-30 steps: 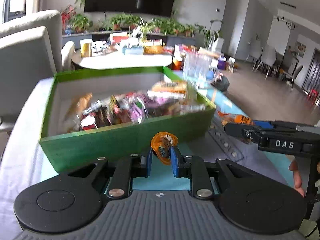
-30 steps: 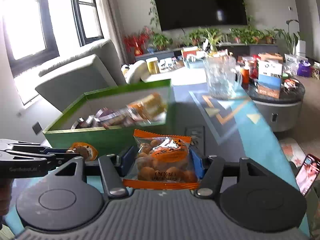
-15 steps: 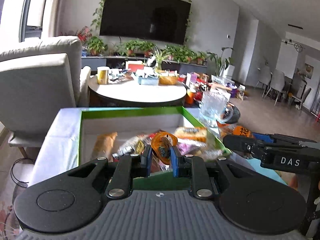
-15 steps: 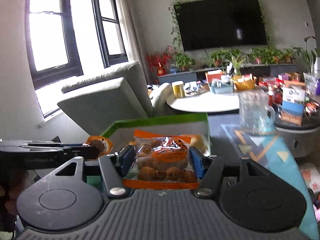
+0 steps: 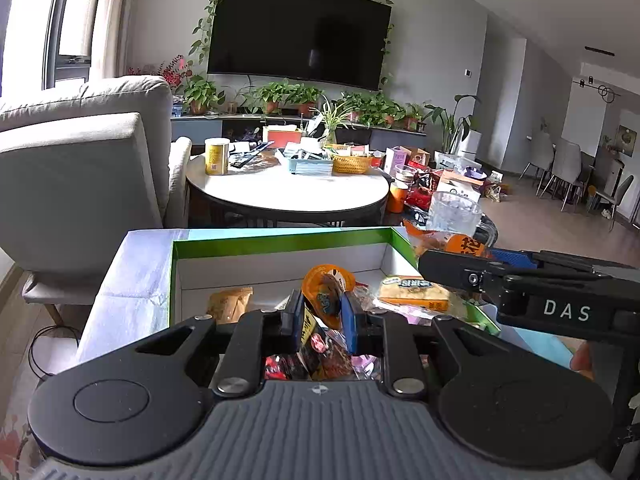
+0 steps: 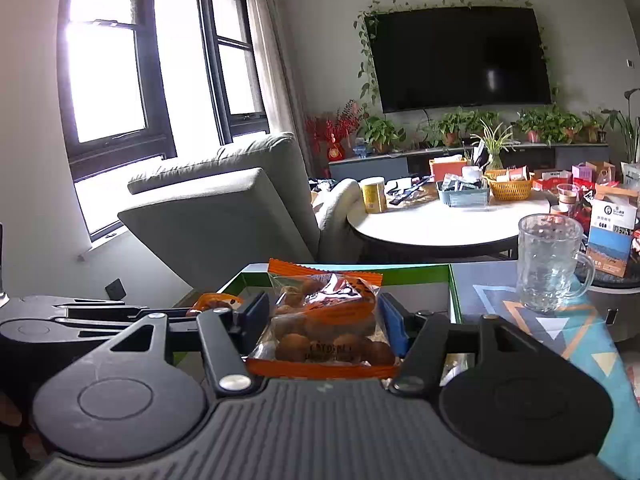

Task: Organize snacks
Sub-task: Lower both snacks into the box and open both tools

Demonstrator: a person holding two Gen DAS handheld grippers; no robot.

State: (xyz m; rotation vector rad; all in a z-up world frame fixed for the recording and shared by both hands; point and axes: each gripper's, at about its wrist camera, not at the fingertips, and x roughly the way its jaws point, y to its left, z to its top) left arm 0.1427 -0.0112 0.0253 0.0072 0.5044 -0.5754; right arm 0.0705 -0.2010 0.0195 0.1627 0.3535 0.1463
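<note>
1. The green cardboard box with white inner walls stands on the bench, and many wrapped snacks already lie in it.
2. The right hand-held gripper is clenched on a clear bag with orange edges, full of brown round snacks, at the near edge of the box.
3. The left hand-held gripper grasps a small orange packet above the box contents.
4. I judge the step to be carrying both snacks to the box; next, each one must be lowered inside and released.
</note>
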